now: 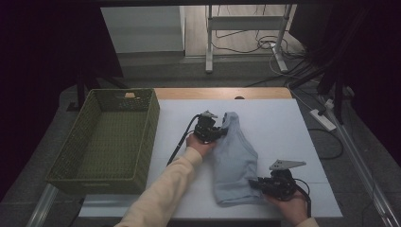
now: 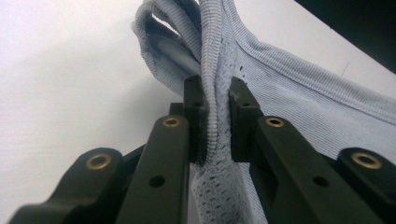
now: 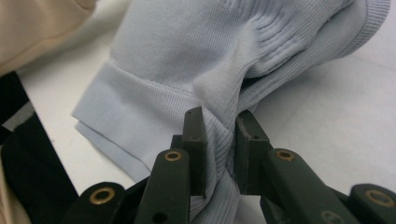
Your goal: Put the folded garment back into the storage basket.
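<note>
On white table – left gripper (image 1: 218, 126), right gripper (image 1: 256, 184) both clamped on blue top (image 1: 235, 161).

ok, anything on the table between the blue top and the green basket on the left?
Nothing visible. The light blue top lies on the white table, pinched by the left gripper at its far end and the right gripper at its near hem. Bare table separates it from the open green basket.

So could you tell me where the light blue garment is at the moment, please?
In the high view the light blue garment lies on the white table, right of the green basket, pinched at its far end by the left tool and near end by the right tool.
</note>
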{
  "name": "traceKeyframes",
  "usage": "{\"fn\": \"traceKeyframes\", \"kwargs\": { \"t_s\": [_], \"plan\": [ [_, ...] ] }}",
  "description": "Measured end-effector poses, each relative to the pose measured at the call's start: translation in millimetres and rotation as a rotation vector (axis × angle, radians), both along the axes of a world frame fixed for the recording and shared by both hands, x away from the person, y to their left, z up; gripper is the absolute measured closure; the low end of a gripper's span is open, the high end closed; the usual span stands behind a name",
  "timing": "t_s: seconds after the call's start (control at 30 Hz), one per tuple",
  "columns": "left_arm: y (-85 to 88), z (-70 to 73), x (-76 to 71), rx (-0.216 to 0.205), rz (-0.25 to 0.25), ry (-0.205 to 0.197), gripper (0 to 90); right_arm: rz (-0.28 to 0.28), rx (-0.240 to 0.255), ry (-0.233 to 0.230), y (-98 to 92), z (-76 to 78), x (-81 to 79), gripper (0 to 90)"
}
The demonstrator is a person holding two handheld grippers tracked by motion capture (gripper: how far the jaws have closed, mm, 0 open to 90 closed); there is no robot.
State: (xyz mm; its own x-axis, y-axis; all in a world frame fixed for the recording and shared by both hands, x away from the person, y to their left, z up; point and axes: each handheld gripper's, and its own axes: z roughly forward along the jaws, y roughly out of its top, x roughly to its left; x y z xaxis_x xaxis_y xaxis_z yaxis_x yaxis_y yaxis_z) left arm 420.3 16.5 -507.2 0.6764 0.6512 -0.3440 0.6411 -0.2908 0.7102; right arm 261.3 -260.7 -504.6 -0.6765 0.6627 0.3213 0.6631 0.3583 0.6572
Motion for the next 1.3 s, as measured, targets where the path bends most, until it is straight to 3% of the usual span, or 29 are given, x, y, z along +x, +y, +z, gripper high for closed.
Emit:
{"fn": "traceKeyframes", "kwargs": {
  "t_s": [0.43,1.07,1.3],
  "plan": [
    [12.6,16.1,-2.5,-0.027,0.019,-0.036,79.7,0.011,0.088,-0.052,-1.2,7.9,0.4,76.9],
    [25.5,38.1,-4.3,-0.052,0.043,-0.074,79.7,-0.016,0.205,-0.110,-4.1,14.8,3.9,77.0],
    [29.5,45.1,-5.4,-0.057,0.050,-0.087,79.7,-0.015,0.217,-0.127,-1.3,16.9,4.4,77.0]
  ]
}}
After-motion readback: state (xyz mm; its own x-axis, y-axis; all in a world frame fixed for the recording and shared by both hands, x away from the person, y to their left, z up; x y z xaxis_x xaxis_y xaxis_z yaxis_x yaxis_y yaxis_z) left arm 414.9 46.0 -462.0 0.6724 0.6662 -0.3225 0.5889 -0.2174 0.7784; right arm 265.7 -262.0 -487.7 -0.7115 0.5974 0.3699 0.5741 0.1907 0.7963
